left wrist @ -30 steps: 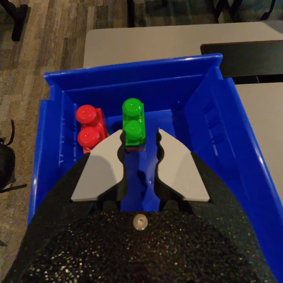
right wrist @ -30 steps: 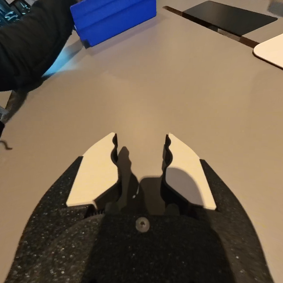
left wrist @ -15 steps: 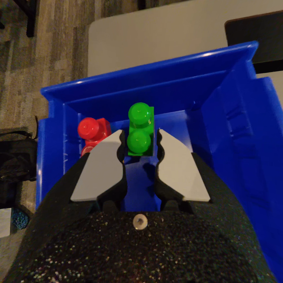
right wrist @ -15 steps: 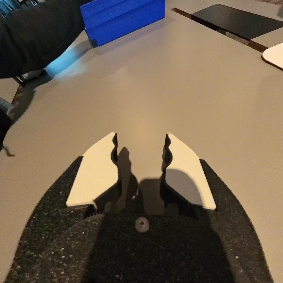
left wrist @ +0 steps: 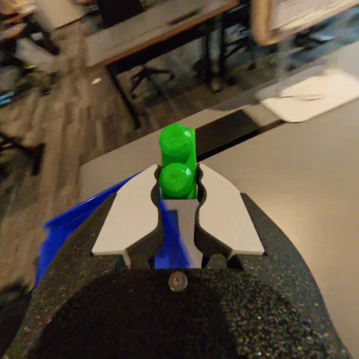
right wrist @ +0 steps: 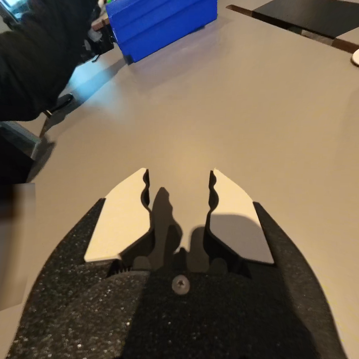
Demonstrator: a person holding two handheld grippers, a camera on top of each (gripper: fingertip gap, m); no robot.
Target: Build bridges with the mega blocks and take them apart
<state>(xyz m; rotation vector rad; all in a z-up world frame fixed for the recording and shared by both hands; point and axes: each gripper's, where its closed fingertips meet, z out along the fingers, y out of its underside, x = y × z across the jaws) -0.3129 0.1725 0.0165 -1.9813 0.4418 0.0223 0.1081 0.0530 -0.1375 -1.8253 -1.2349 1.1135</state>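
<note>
Left fingers [left wrist: 153, 182] closed on the block [left wrist: 177, 165], a green two-stud piece clamped at its near end, studs toward the camera, far stud jutting past the tips. Held in the air, clear of the bin [left wrist: 73, 219], whose blue rim shows just below and left, blurred. Right gripper [right wrist: 179, 171] empty, fingers [right wrist: 124, 219] spread apart, hovering low above bare worktop [right wrist: 242, 116], shadow just beneath. Probably the opening of the build: first piece lifted from the bin and bound for the worktop, nothing yet assembled anywhere in view. Next move likely a carry across to the bare stretch near the right gripper, then a set-down studs up, calling for a turn of the wrist, since the studs now face back along the fingers rather than skyward. Beyond, in the right view: the bin standing at the far left of the worktop, well apart from the right gripper; a black sleeve [right wrist: 38, 58] crossing the upper left; a black mat [right wrist: 310, 17] at the far edge; a white rounded board [right wrist: 354, 58] at the right margin. Nothing in the way between bin and landing spot. Grip shallow on one end only, so some risk of the block pivoting during the turn.
</note>
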